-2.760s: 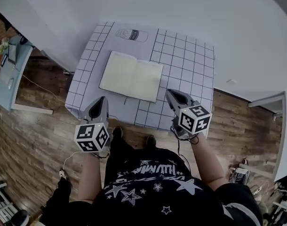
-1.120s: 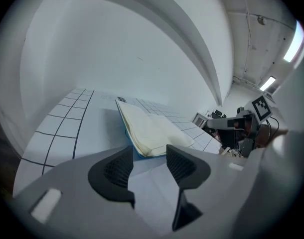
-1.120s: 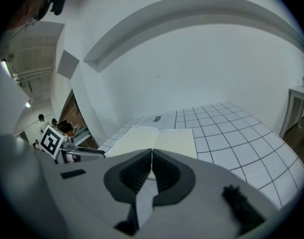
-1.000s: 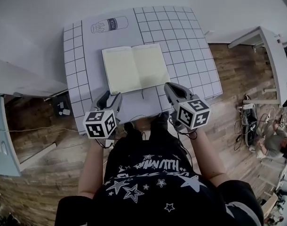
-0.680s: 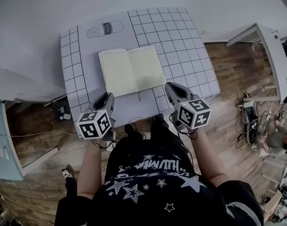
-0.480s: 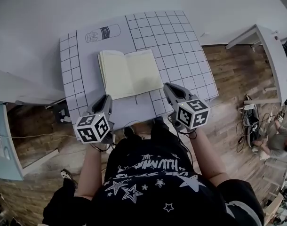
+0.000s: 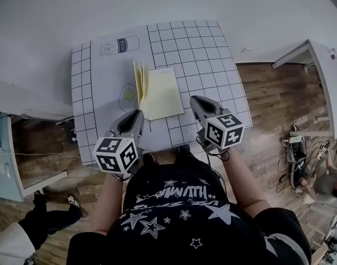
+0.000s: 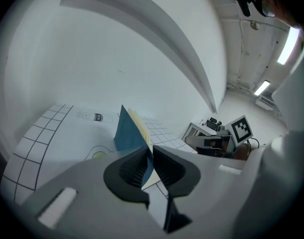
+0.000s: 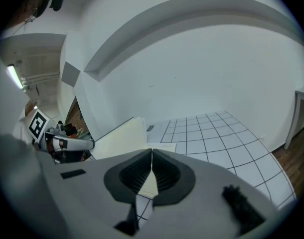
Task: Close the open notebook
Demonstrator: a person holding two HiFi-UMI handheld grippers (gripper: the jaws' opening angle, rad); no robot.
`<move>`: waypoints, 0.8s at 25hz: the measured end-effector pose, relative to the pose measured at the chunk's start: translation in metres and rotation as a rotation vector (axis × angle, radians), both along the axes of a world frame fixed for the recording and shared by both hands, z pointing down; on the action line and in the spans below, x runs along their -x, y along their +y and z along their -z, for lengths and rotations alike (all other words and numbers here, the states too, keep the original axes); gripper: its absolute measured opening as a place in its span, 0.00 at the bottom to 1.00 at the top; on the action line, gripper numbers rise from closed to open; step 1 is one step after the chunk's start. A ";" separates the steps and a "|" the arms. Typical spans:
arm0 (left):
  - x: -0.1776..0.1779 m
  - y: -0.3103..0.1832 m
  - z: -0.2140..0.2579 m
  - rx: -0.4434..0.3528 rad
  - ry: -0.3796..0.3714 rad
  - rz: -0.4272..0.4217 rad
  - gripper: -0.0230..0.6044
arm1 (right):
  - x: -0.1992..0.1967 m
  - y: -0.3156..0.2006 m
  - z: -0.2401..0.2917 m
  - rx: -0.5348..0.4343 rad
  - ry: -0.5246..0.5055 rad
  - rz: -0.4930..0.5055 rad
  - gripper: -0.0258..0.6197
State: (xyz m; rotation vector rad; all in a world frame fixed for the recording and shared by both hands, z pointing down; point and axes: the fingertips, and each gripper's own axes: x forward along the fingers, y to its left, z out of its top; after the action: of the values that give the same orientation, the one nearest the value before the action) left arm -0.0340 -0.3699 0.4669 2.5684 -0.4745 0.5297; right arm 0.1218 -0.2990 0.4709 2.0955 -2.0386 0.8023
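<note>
The notebook (image 7: 164,92) lies on the gridded table mat (image 7: 201,48), its right half flat and cream. Its left half stands nearly upright, with the blue cover (image 8: 128,131) facing left and the pages fanned (image 7: 138,81). My left gripper (image 7: 135,116) holds that raised cover near its lower corner; its jaws have just been closing, and the cover sits pinched between them (image 8: 148,151). My right gripper (image 7: 196,101) hovers just right of the notebook's near right corner, jaws shut (image 9: 151,156) with nothing between them. The raised half (image 9: 123,136) shows to its left.
Drawings of a milk bottle (image 7: 114,47) and a fried egg (image 7: 128,93) are printed on the mat left of the notebook. A white desk (image 7: 322,76) stands at the right on the wood floor. Another person's legs (image 7: 38,221) show at the lower left.
The notebook lay flat open; its left half is now lifted upright. My left gripper moved in to the left cover, shut on it and rose. The right gripper shifted slightly.
</note>
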 end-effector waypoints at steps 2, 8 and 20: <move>-0.020 0.010 0.001 -0.017 -0.011 -0.021 0.11 | -0.010 0.001 -0.001 -0.003 -0.006 0.012 0.06; -0.077 0.042 -0.017 -0.033 -0.056 -0.069 0.11 | -0.050 0.017 -0.005 0.001 -0.019 0.008 0.06; -0.138 0.075 -0.104 -0.065 -0.266 -0.127 0.12 | -0.119 0.060 -0.024 0.045 -0.031 -0.001 0.06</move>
State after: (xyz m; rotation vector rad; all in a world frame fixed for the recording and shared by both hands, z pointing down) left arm 0.1044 -0.2946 0.5710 2.6143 -0.4244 0.9230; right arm 0.2410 -0.2394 0.4950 2.0740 -2.0155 0.8779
